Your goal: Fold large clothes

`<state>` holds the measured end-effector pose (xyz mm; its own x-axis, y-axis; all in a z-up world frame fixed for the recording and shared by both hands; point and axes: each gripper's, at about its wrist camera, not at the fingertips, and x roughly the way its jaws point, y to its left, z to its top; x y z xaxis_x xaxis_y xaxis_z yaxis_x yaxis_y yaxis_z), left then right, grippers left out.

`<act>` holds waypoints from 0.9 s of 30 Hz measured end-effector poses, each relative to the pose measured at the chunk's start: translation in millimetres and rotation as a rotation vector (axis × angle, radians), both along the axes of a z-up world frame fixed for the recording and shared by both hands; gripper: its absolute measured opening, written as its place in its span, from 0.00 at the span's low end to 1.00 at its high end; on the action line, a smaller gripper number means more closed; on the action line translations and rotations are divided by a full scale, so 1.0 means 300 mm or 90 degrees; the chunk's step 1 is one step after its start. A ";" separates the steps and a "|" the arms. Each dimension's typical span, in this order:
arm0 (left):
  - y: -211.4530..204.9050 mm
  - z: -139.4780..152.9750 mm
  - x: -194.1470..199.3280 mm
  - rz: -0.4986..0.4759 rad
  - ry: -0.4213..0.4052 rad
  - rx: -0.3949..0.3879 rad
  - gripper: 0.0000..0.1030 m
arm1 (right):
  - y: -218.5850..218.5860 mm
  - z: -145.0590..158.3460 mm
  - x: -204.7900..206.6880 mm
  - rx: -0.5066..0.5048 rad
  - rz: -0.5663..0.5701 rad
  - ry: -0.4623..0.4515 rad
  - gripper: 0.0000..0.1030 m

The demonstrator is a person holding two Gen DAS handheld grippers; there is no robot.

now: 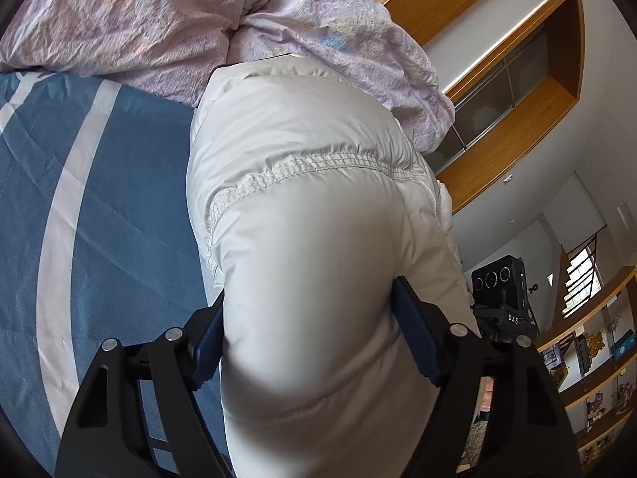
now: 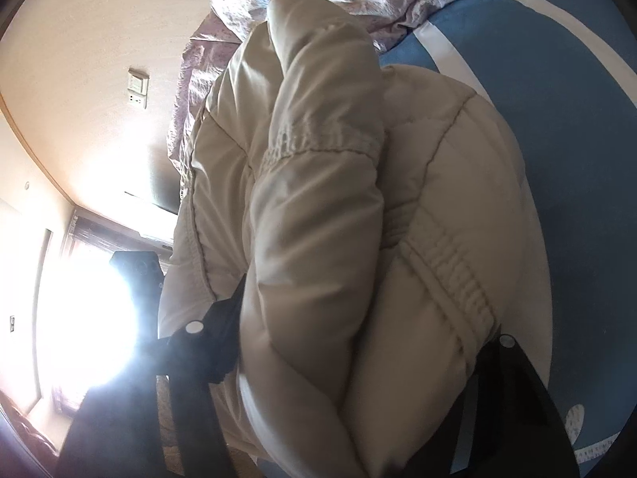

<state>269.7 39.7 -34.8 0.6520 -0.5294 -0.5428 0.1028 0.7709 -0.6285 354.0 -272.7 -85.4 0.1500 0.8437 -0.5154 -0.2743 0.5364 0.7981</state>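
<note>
the puffy white jacket (image 1: 302, 207) lies bunched on the bed (image 1: 99, 207), reaching toward the quilt (image 1: 131, 20) at 12 o'clock. the left gripper (image 1: 308, 334) is clamped on a padded fold, and the right gripper (image 2: 358, 342) squeezes another. judged best: lift both together, keep them level, lay the fold flat.

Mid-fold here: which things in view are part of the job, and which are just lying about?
In the job:
white puffer jacket
left gripper, clamped on it
right gripper, clamped on it

Lying about:
lilac duvet
blue striped sheet
shelves
</note>
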 end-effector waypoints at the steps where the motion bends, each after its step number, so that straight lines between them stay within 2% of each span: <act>1: 0.006 0.007 -0.002 0.001 -0.005 0.003 0.74 | 0.009 0.005 -0.007 0.002 0.001 -0.005 0.58; 9: 0.110 0.055 -0.021 0.034 -0.030 0.016 0.73 | 0.105 0.050 0.023 0.015 0.026 -0.028 0.56; 20: 0.276 0.076 -0.054 0.095 -0.039 0.037 0.73 | 0.291 0.033 0.081 0.000 0.080 -0.040 0.55; 27: 0.368 0.052 -0.062 0.124 -0.031 0.044 0.73 | 0.311 0.040 0.152 -0.022 0.092 -0.051 0.55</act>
